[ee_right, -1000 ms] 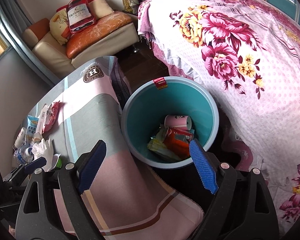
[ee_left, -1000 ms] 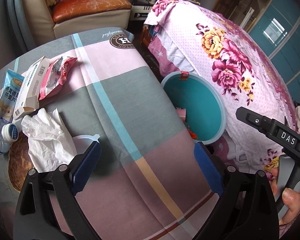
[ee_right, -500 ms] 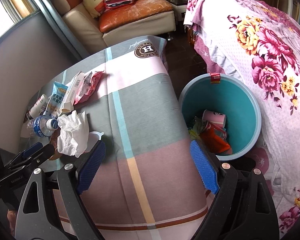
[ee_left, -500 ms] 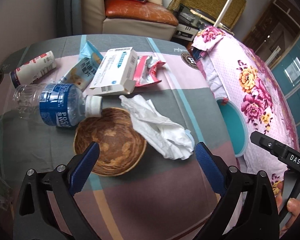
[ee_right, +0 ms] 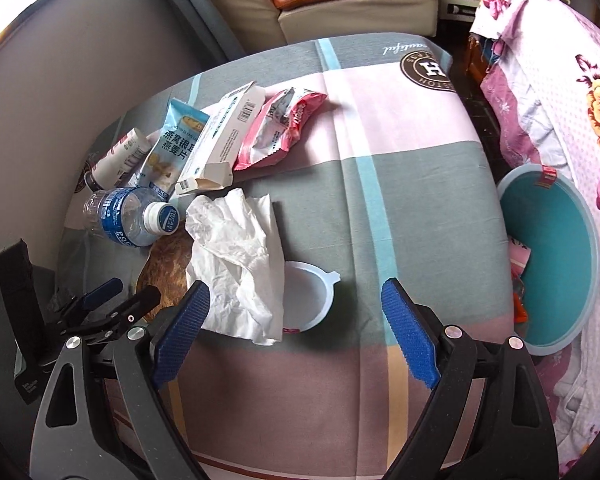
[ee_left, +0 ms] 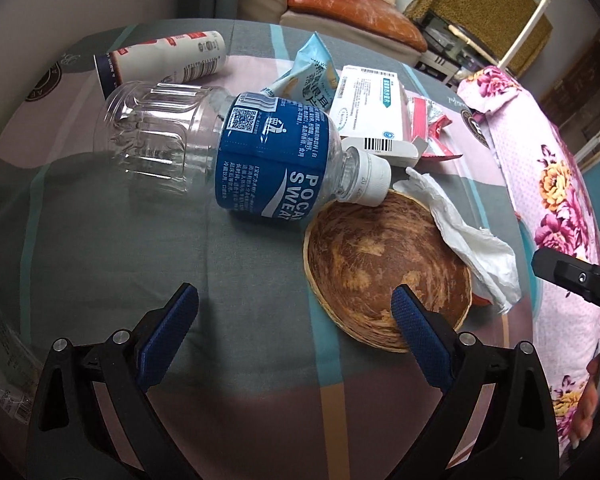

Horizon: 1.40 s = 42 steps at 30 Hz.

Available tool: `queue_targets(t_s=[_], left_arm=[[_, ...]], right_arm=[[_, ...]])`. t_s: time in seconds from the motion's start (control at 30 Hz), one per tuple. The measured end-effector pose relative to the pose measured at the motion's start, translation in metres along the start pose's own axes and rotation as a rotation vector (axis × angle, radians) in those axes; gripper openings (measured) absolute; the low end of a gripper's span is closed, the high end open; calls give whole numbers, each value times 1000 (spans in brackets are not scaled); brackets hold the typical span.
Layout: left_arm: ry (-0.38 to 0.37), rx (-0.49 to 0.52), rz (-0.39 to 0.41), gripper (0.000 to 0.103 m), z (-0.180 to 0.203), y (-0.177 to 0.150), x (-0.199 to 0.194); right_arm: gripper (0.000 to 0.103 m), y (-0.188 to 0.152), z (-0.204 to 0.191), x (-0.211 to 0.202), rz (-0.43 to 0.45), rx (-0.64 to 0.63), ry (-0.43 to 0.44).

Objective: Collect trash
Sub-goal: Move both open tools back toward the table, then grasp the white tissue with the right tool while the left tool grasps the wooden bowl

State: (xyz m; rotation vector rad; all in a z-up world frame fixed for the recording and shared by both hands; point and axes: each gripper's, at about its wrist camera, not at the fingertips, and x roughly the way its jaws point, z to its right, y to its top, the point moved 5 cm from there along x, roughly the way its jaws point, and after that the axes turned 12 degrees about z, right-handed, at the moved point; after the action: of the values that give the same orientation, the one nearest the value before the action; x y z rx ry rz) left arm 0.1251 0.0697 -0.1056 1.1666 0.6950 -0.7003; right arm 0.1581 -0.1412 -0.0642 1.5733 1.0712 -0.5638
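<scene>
Beside the bowl, the bottle lies flat (cap toward it), both grippers' fingers spread.

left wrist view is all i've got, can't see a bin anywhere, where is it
Observer: The teal bin stands on the floor between the table and the floral bedspread.
Operator: anything in it yet
Observer: Yes, a pink packet shows against its near wall.
Operator: any trash on the table i'm missing
Observer: A white plastic lid, half under the crumpled tissue.
</scene>
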Motion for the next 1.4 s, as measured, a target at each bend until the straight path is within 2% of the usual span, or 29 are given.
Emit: queue_targets(t_s=[0.17, 0.3, 0.4, 0.47, 0.53, 0.57, 0.63, 0.73, 0.83, 0.93, 1.0, 1.07, 1.13, 1.17, 1.2, 1.27, 1.4], left_arm=[[6, 2, -5, 97, -8, -2, 5], [3, 2, -12, 97, -14, -4, 7], [4, 12, -8, 98, -13, -4, 8], [0, 16, -6, 99, -11, -3, 9], [-11, 25, -3, 99, -6, -2, 11], [-18, 36, -2, 99, -2, -1, 13], [-22, 74, -2, 99, 8, -3, 15], [14, 143, 0, 99, 17, -11, 17], [29, 171, 2, 98, 20, -18, 15], [11, 155, 9, 81, 21, -19, 8], [-45, 130, -4, 56, 26, -16, 6], [-90, 100, -10, 48, 30, -11, 6], [-90, 93, 13, 37, 33, -6, 6], [-87, 96, 11, 27, 36, -4, 7], [-92, 108, 8, 21, 40, -4, 7], [-100, 175, 19, 17, 53, -7, 0], [-118, 286, 8, 17, 72, -21, -11]], right_arm=[[83, 4, -12, 29, -37, 10, 27], [67, 3, -21, 51, -85, 15, 57], [61, 2, -26, 61, -110, 27, 87], [50, 0, -29, 63, -119, 31, 101], [24, -2, -33, 64, -127, 32, 125], [21, -3, -34, 63, -127, 29, 125], [19, -3, -32, 56, -103, 20, 108], [18, -3, -29, 44, -69, 25, 103], [16, -4, -23, 30, -47, 32, 110], [16, -9, -17, 16, -31, 43, 126], [16, -15, -13, 10, -31, 61, 139], [16, -20, -6, 3, -27, 80, 141], [16, -25, 1, -4, -13, 92, 138], [16, -28, 4, -8, -7, 95, 133], [16, -31, 7, -11, -2, 98, 130], [16, -35, 15, -18, 8, 109, 126], [16, -44, 31, -29, 24, 130, 117]])
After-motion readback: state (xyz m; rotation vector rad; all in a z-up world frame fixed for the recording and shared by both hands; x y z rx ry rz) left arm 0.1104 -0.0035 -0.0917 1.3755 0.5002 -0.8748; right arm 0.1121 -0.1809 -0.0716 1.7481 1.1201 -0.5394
